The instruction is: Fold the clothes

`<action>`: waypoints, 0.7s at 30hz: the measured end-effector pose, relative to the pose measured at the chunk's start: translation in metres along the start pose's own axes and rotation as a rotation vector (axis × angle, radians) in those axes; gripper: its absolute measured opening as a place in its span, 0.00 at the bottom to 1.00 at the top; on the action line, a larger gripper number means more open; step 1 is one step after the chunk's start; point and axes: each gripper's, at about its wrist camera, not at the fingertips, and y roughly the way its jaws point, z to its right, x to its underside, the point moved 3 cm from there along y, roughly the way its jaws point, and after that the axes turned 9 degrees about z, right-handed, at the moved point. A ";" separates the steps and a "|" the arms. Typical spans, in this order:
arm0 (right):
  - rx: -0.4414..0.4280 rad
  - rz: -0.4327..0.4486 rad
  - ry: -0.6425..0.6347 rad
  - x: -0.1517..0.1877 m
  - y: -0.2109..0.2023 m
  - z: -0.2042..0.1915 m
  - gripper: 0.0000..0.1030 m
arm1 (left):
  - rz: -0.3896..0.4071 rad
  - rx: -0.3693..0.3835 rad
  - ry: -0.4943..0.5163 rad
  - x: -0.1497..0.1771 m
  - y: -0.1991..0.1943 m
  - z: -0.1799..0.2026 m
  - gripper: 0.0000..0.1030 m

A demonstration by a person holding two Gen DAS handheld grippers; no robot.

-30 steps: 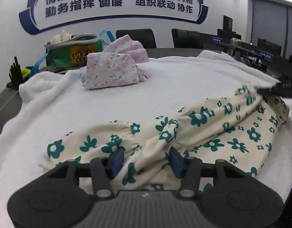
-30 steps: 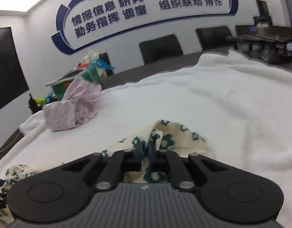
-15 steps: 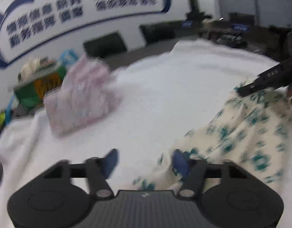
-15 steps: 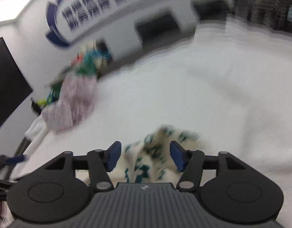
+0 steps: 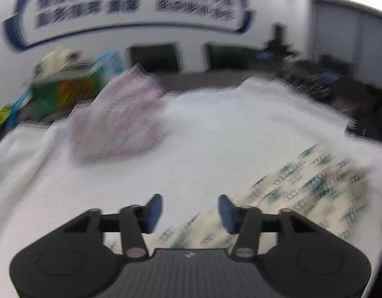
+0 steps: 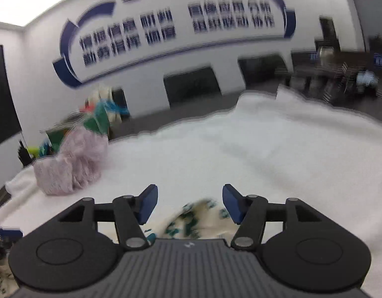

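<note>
Both wrist views are bright and evenly lit from ceiling panels that burn out to white glare in the top corners. Motion blur smears nearly everything: the blue wall lettering (image 6: 176, 32) is unreadable and the white cloth's (image 5: 215, 136) edges look jagged. Only the near black gripper bodies stay sharp. Fisheye distortion bends the walls, and the corners fall dark.
</note>
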 end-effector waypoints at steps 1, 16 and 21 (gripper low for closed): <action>-0.017 -0.002 0.011 -0.002 -0.014 0.005 0.57 | 0.003 0.051 0.018 -0.012 0.004 0.008 0.70; -0.182 -0.256 0.284 0.073 -0.079 -0.003 0.57 | -0.199 0.526 0.146 -0.015 0.142 0.069 0.68; -0.053 -0.233 0.414 0.078 -0.060 0.015 0.57 | -0.230 0.587 0.153 -0.012 0.162 0.089 0.68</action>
